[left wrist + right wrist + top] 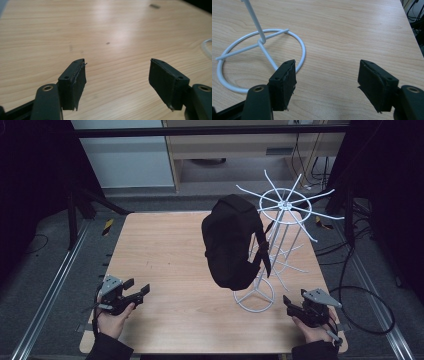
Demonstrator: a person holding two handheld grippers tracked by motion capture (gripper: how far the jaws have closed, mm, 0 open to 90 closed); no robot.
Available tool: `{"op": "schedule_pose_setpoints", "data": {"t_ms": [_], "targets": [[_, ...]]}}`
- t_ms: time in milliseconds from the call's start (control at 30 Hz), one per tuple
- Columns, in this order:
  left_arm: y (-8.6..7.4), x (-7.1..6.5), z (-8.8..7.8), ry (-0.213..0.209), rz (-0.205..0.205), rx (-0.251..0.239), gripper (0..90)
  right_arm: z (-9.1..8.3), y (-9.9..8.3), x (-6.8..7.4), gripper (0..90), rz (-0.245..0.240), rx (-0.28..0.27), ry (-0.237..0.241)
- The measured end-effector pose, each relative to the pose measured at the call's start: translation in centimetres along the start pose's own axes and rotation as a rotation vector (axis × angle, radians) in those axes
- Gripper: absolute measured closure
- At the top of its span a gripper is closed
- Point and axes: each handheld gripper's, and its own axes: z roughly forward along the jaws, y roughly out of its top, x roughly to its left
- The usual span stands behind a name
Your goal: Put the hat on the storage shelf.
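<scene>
A black backpack (231, 242) hangs on a white wire rack (282, 227) at the right half of the wooden table (165, 255). The rack's ring base (254, 296) (262, 42) rests on the tabletop. My left gripper (139, 289) (117, 77) is held low near the table's front left, open, with bare wood between its pads. My right gripper (290, 306) (327, 80) sits at the front right, just beside the ring base, open and holding nothing.
Cables (360, 295) trail over the floor to the right of the table. A metal rail (45, 295) runs along the left side. A pale cabinet (240, 145) stands behind the table.
</scene>
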Motion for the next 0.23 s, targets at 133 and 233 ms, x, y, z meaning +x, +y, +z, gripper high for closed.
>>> {"op": "schedule_pose_setpoints", "data": {"t_ms": [133, 233], "targets": [[-0.76, 0.86, 0.32, 0.034, -0.012, 0.034, 28.0, 0.14, -0.01, -0.09, 27.4, 0.011, 0.010, 0.007], [-1.11, 1.22, 0.39, 0.040, -0.031, 0.042, 27.5, 0.28, -0.03, -0.11, 25.9, 0.014, 0.016, 0.005]]}}
